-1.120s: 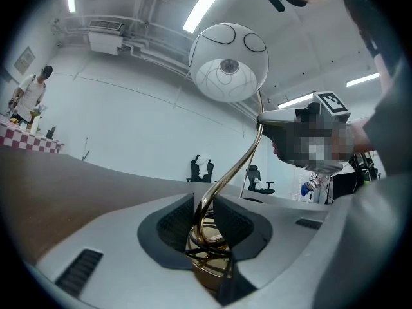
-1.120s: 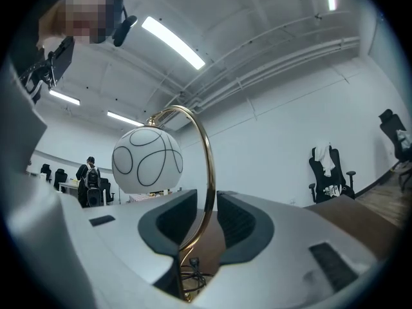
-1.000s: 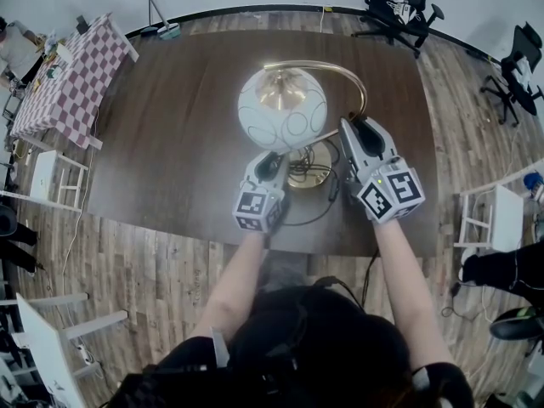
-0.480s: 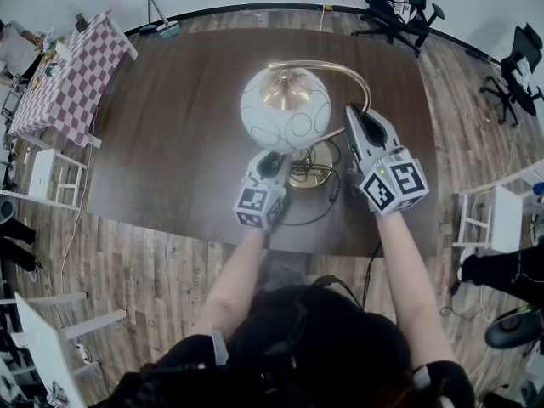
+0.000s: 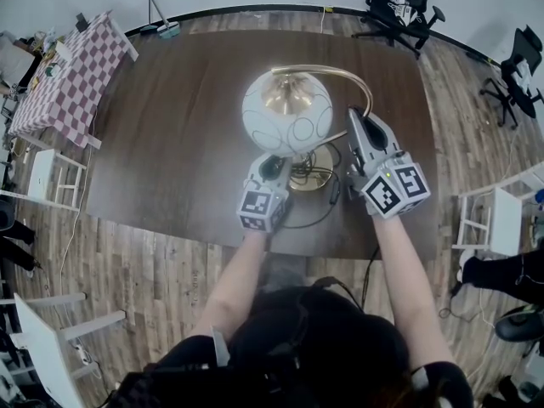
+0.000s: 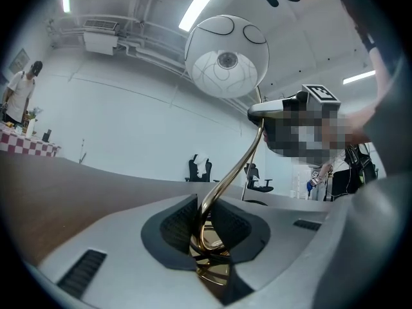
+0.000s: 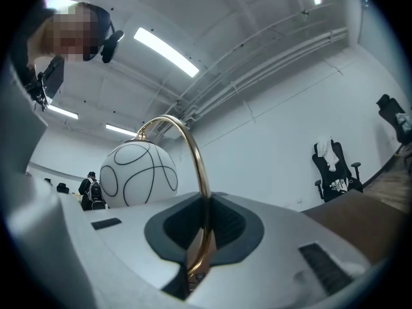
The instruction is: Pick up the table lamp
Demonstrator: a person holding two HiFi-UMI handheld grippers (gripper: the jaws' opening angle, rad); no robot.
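The table lamp has a white globe shade (image 5: 286,113) with black line patterns, a curved brass arm (image 5: 340,73) and a brass base (image 5: 308,164). It stands on the dark wooden table (image 5: 170,126). My left gripper (image 5: 272,167) reaches in at the foot of the lamp. In the left gripper view its pads (image 6: 183,221) press on the brass stem (image 6: 232,172) just above the base, and its jaws have just been closing. My right gripper (image 5: 355,128) has also just been closing. Its jaws are shut on the thin brass arm (image 7: 196,166), with the globe (image 7: 140,174) to the left.
A black power cord (image 5: 319,211) loops from the lamp base toward the table's near edge. A checkered table (image 5: 72,75) stands far left. Office chairs (image 5: 399,2) are at the back right, and a white stool (image 5: 493,219) is at the right.
The right gripper's jaws have narrowed onto the brass arm and shifted slightly right. The left gripper keeps its place at the lamp's foot. The lamp has hardly moved.
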